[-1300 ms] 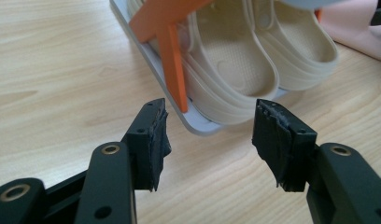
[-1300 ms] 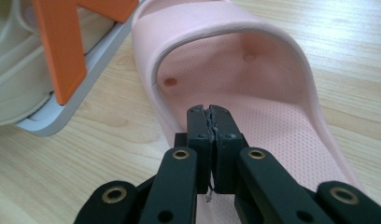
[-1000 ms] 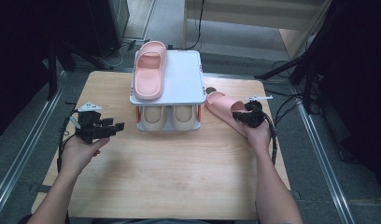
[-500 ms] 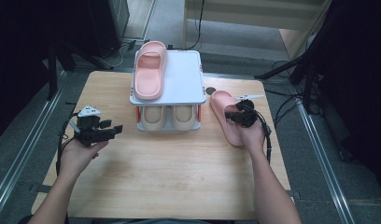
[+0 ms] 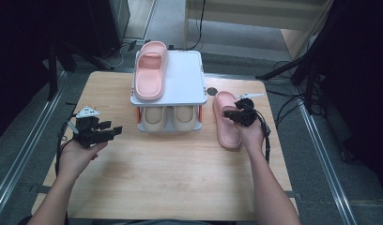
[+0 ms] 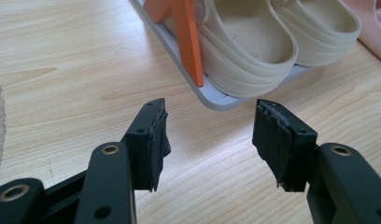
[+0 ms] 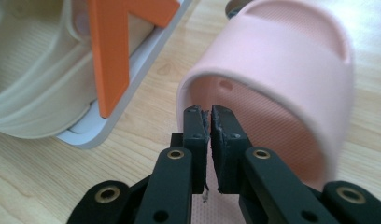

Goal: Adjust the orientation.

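- The pink slipper (image 5: 226, 123) is a soft moulded slide with a broad strap over the front and a finely dotted footbed; it lies sole-down on the table (image 5: 180, 183), just beside the rack's right edge, at about 3 o'clock from the rack (image 5: 182, 84).
- In the high view its toe points towards 12 o'clock and its heel towards the person.
- In the right gripper view the strap arches over the footbed, with a small hole in the inner wall.
- The right hand-held gripper (image 7: 211, 122) sits low over the slipper's heel end, pointing into the strap opening. Its jaws have just been opening a little and stand a narrow slit apart; nothing is between the pads, which hover over the footbed.
- The right hand (image 5: 251, 136) comes in from 6 o'clock, forearm straight along the table's right side.
- The left hand-held gripper (image 6: 212, 135) is held at about 9 o'clock from the rack, well apart from it, jaws wide apart and empty, pointing at the rack's lower tier.
- That tier holds a pair of beige slippers (image 6: 254, 42); a second pink slipper (image 5: 150, 75) lies on the rack's white top.
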`<state>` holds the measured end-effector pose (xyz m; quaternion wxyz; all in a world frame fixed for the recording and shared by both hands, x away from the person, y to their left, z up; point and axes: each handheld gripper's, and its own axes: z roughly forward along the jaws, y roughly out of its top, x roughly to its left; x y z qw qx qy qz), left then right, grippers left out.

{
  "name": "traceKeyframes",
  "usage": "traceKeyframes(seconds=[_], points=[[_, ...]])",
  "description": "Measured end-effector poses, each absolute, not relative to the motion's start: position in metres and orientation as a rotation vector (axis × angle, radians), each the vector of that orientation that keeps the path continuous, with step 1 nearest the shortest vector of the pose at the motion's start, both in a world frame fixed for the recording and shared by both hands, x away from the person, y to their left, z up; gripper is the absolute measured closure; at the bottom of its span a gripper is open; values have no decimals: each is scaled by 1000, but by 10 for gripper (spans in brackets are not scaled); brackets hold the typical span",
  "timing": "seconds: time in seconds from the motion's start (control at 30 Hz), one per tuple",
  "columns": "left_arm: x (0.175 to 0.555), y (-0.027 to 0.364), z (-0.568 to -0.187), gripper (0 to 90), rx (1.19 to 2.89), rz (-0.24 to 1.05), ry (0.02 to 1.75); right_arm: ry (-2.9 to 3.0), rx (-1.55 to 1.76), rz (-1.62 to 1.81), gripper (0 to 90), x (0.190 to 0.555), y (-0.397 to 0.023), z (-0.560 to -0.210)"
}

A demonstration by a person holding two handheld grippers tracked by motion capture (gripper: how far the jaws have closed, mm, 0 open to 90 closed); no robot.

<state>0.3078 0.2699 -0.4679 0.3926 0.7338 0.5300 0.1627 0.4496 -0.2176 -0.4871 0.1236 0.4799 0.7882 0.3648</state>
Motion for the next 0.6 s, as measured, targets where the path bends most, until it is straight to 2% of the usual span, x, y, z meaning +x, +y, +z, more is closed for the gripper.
traceKeyframes(seconds=[0.27, 0.47, 0.6], points=[[315, 274, -470, 441, 1864, 368, 1357, 2243, 1363, 1148, 751, 431, -234, -460], [321, 273, -471, 441, 1866, 354, 1360, 2186, 1416, 1149, 710, 428, -254, -461], [324, 271, -473, 441, 1877, 345, 1362, 2151, 1451, 1145, 590, 429, -265, -465]])
